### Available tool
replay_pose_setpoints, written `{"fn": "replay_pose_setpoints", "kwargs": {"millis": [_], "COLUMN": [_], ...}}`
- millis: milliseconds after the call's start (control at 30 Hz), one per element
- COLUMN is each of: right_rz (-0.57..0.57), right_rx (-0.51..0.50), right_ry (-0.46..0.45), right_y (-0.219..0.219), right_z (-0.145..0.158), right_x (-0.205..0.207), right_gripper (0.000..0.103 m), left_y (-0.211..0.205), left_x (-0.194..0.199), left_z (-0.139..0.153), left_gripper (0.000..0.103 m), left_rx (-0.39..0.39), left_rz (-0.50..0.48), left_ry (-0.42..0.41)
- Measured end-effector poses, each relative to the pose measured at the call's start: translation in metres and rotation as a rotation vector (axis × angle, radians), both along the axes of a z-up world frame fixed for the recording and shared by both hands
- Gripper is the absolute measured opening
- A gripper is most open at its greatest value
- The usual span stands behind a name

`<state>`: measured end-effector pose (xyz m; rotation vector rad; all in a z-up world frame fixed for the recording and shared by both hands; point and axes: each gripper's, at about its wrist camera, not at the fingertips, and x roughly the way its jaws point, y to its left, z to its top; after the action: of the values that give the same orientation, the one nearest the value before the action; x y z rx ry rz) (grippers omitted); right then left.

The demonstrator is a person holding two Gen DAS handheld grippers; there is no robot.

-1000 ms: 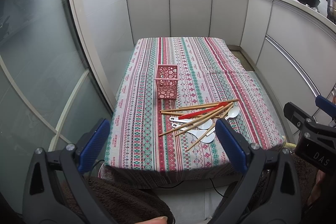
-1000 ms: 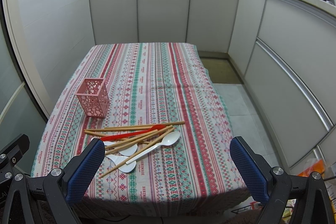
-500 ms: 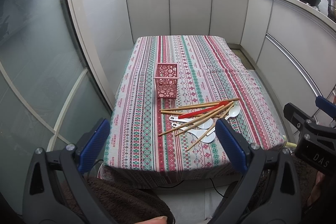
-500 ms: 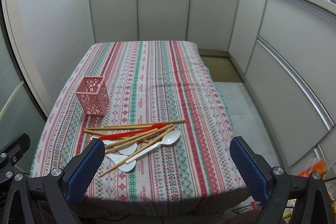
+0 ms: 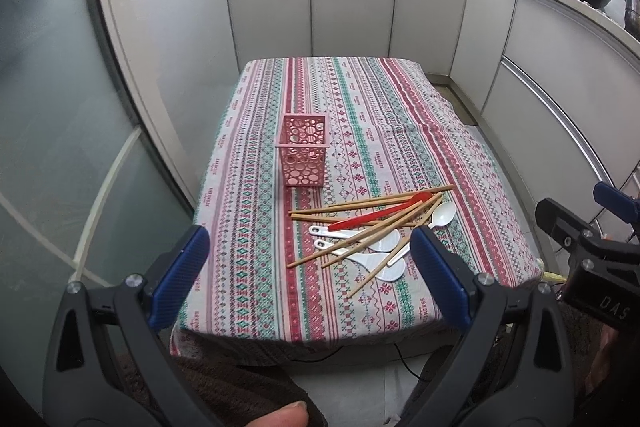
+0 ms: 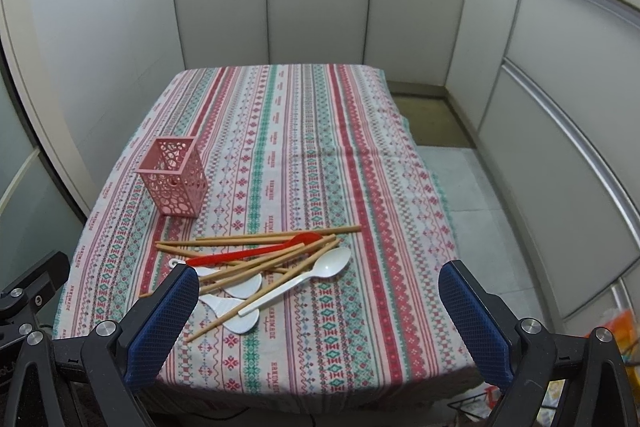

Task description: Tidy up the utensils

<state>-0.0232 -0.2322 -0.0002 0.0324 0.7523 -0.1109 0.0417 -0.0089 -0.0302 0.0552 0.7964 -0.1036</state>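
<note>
Approaching stage; nothing gripped yet.

Left gripper (image 5: 304,267): jaws spread wide, empty, held off the near edge of the table (image 5: 256,323), not touching the cloth.

Right gripper (image 6: 320,315): jaws likewise spread wide and empty, over the near edge, with the pile showing between its fingers.

Holder (image 5: 305,150): pink, pierced with round holes, upright, open top, empty as far as can be seen. Stands on the striped cloth just beyond the pile, toward its left end.

Chopsticks (image 6: 276,238): several wooden sticks, crossed and fanned, lying over the spoons.

Red spoon (image 6: 256,251): lies among the sticks, bowl to the right; some sticks cross over it.

White spoons (image 6: 304,279): one long-handled, lying free at the right of the heap; shorter ones partly buried under sticks.

Handling advice, as judgement:
- Take first what lies free. The long white spoon, or the topmost stick, looks easiest.
- Close across the handle, near its middle, so it does not swing.
- Lift straight up before carrying, or neighbours will drag along.
- Tip the piece upright over the holder and lower it in; the holder looks light and may topple if knocked, so the left gripper could steady it.
</note>
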Motion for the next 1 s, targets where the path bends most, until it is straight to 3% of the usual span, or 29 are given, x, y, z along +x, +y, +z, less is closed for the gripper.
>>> {"fn": "replay_pose_setpoints", "kwargs": {"millis": [200, 367, 500, 600, 767, 833, 1000], "right_rz": [0.02, 0.039, 0.02, 0.005, -0.032, -0.041, -0.105], "right_rx": [0.034, 0.084, 0.113, 0.137, 0.2, 0.243, 0.27], "right_ry": [0.06, 0.133, 0.21, 0.269, 0.353, 0.393, 0.4], "right_y": [-0.017, -0.038, -0.057, -0.071, -0.097, -0.108, -0.135], "right_z": [-0.015, -0.034, -0.056, -0.077, -0.12, -0.135, -0.147], "right_x": [0.041, 0.08, 0.112, 0.135, 0.161, 0.17, 0.189], "right_gripper": [0.1, 0.1, 0.1, 0.1, 0.098, 0.091, 0.08], "left_y": [0.0, -0.012, -0.026, -0.04, -0.07, -0.084, -0.123], "left_x": [0.045, 0.083, 0.114, 0.133, 0.164, 0.18, 0.205], "left_z": [-0.022, -0.043, -0.064, -0.076, -0.103, -0.117, -0.14], "left_gripper": [0.1, 0.1, 0.1, 0.1, 0.082, 0.068, 0.051], "left_rx": [-0.053, 0.015, 0.024, 0.046, 0.05, 0.049, 0.034], "left_rz": [-0.044, -0.115, -0.2, -0.252, -0.346, -0.374, -0.451], "left_ry": [0.072, 0.115, 0.227, 0.264, 0.354, 0.398, 0.466]}}
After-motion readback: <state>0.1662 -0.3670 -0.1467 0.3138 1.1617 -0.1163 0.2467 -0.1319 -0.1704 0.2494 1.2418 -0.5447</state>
